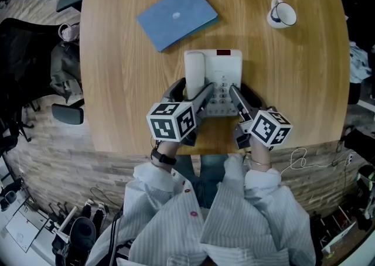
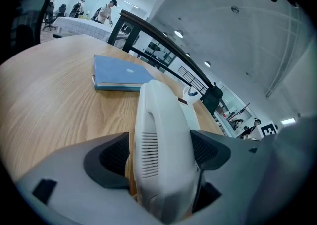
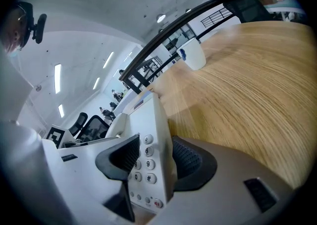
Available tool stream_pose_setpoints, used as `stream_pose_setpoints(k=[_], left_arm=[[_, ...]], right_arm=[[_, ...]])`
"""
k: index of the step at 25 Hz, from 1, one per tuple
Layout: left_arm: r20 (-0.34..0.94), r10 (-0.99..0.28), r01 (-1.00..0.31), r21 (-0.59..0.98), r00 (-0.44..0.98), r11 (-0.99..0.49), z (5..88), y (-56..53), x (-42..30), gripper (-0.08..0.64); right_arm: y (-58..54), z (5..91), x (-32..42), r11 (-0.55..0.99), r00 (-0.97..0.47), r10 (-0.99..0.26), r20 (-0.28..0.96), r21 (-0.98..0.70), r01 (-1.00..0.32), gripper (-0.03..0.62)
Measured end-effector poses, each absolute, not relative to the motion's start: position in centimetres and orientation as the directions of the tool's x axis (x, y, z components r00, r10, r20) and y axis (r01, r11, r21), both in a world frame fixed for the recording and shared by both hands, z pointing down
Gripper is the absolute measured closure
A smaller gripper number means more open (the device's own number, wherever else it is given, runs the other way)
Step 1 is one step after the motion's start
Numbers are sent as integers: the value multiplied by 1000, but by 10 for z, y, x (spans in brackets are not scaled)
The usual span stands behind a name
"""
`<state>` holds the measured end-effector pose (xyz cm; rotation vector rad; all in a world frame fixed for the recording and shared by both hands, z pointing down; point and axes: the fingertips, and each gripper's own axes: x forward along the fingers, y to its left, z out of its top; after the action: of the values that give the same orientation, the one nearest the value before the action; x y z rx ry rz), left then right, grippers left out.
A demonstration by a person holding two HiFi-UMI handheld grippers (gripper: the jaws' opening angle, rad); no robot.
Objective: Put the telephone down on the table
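- White handset (image 1: 194,67) is clamped between my left tongs (image 1: 192,90).
- Centrally, the telephone (image 1: 225,68) is at the wooden counter's (image 1: 117,71) near edge, in front of a blue book (image 1: 177,16).
- My right tongs (image 1: 242,96) pinch its keypad side.

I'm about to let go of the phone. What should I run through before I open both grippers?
1. Left gripper closed on the handset: ok, a jaw on each side of it.
2. Right gripper closed on the telephone: ok, it clamps the keypad edge.
3. Handset seated in its cradle: ok, it lies along the telephone's left side.
4. Telephone base flat on the table: cannot tell, no view shows its underside.
5. Book and mug clear of the telephone: ok, both sit farther back, apart from it.
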<state>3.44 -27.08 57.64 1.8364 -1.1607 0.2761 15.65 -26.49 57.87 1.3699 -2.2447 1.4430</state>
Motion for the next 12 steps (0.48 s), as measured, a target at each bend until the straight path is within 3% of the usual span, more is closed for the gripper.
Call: stream_pose_setpoints(k=[12], left_arm=[[549,-592,-759,628,590,-174,542,-256,21,181]], right_arm=[[-251,547,153,161,-580,-610,540,-632,-758,370]])
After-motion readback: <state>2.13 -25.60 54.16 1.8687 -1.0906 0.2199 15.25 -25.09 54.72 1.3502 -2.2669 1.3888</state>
